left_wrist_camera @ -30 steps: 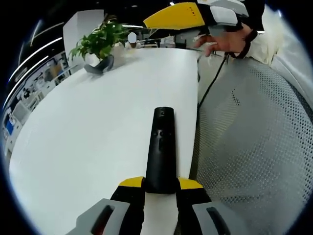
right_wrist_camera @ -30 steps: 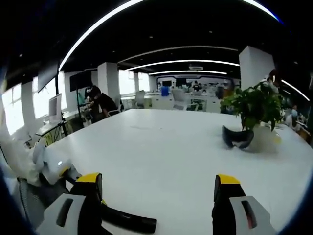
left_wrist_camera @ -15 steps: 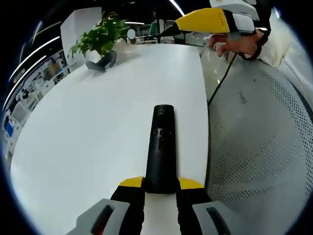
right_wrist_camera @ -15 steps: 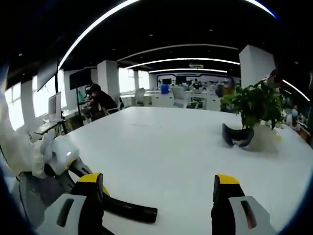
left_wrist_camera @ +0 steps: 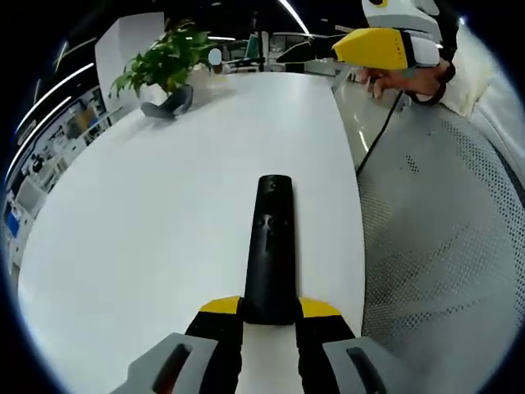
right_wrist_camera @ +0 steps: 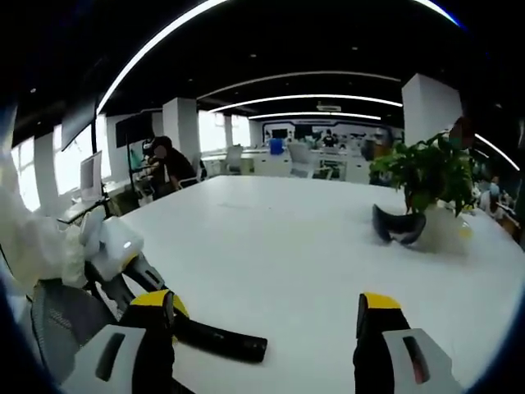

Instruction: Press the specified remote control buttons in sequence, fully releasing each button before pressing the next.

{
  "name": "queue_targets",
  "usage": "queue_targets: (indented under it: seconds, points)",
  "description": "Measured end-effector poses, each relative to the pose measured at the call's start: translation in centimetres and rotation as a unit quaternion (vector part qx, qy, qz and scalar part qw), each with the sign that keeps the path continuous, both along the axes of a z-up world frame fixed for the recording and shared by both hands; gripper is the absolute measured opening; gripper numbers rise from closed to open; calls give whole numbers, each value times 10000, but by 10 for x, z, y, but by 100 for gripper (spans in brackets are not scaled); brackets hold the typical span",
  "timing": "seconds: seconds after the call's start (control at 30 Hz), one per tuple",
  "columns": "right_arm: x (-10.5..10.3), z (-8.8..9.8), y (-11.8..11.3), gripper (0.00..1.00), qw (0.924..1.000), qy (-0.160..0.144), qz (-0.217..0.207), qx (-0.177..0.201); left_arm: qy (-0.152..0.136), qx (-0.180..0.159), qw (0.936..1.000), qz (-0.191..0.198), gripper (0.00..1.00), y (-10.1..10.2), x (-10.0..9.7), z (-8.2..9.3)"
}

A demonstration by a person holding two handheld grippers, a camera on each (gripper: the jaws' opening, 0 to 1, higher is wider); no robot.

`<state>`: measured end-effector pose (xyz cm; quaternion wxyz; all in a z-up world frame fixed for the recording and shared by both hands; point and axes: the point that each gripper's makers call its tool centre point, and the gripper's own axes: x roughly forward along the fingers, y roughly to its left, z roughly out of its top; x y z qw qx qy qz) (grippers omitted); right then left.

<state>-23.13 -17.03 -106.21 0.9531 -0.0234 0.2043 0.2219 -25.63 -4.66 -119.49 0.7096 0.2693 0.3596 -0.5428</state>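
Observation:
A long black remote with small buttons on its top points away from me, and my left gripper is shut on its near end. It sits over the near edge of the white table. My right gripper, held by a hand, hovers at the upper right of the left gripper view, beyond the table's edge. In the right gripper view my right gripper stands wide open with nothing gripped. The remote reaches in from the lower left, held by the left gripper.
A potted plant and a dark curved object stand at the table's far side; the plant is also at the upper left of the left gripper view. A mesh chair is beside the table. A person sits far off.
Seen from the right gripper, the left gripper with the remote has risen and come a little further in. Seen from the left gripper, the right gripper has shifted right. Both grips are unchanged.

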Motion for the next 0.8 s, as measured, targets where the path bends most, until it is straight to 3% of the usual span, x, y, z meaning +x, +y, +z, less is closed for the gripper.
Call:
queue_targets:
  seconds: [0.8]
  points:
    - [1,-4,-4,91,9999,94,-104,-11,48,54,9999,-122,24,6,35,1]
